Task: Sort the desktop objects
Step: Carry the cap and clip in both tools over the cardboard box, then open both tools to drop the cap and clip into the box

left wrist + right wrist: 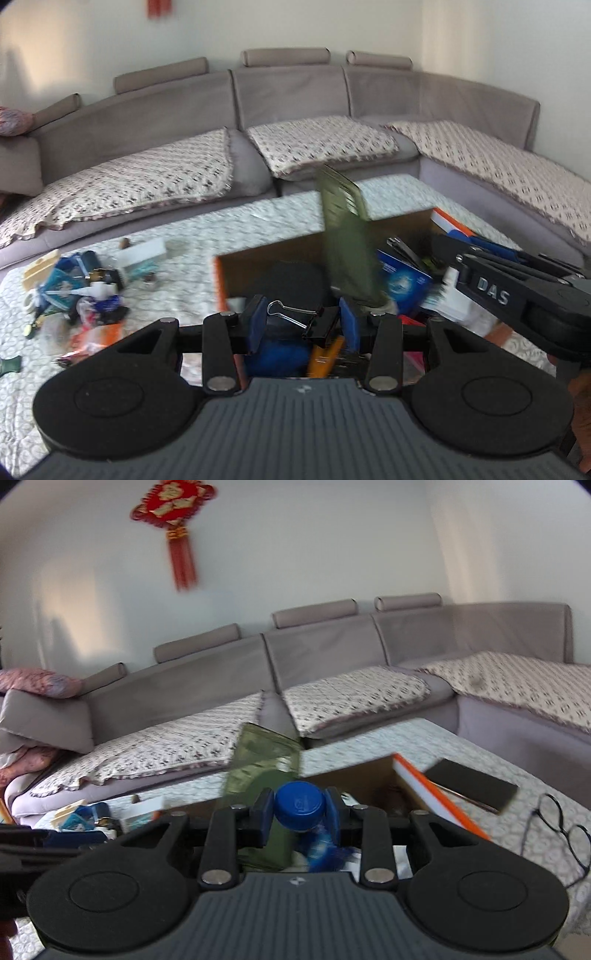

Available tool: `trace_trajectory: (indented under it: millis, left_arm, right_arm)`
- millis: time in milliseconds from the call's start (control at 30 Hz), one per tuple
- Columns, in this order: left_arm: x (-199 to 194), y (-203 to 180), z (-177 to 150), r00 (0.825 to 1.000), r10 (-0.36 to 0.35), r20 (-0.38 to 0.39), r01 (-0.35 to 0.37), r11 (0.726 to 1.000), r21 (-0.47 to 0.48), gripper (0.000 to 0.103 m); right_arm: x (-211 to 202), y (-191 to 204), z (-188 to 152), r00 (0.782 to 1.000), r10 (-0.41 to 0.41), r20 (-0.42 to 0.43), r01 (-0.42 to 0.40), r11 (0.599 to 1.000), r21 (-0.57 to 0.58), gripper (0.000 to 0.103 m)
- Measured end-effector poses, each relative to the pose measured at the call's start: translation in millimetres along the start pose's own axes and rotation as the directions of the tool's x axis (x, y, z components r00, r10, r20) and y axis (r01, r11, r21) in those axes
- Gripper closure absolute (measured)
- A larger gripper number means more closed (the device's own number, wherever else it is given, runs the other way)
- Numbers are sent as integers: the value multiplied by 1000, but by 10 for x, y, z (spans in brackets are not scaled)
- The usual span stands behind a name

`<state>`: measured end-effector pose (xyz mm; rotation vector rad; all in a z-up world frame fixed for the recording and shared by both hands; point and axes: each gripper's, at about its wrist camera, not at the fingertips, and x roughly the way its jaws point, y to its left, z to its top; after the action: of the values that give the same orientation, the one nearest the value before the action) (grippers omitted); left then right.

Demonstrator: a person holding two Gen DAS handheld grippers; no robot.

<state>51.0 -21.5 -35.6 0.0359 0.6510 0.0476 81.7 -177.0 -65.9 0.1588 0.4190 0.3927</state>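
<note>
The left gripper (303, 325) pinches a binder clip (295, 314) over the cardboard box (266, 254); small, rigid, light. The right gripper (301, 812) clamps a bottle's blue cap (300, 805) above that box: ridged, grippy, slightly crushable below.

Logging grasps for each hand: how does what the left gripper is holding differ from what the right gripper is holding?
The left gripper is shut on a black binder clip, thin metal with wire handles; the right gripper is shut on a blue-capped bottle, round and plastic. The binder clip lies crosswise between the pads, while the bottle's cap faces the camera. The clip is black and silver; the bottle's cap is blue. Both are held above the open cardboard box.
</note>
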Motion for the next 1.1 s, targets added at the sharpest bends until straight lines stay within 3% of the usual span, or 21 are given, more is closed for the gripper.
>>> trace_trajectory:
  millis: [200, 533, 1100]
  left_arm:
    - [188, -127, -51, 999, 22, -44, -21, 999, 28, 61]
    - [141, -251, -71, 996, 59, -69, -56, 997, 54, 61]
    - [85, -270, -63, 996, 57, -75, -54, 998, 43, 61]
  right_arm:
    - [203, -89, -107, 997, -20, -72, 22, 1000, 22, 75]
    - [211, -134, -74, 997, -25, -75, 26, 1000, 11, 74]
    - [246, -188, -81, 992, -67, -104, 68, 998, 12, 74]
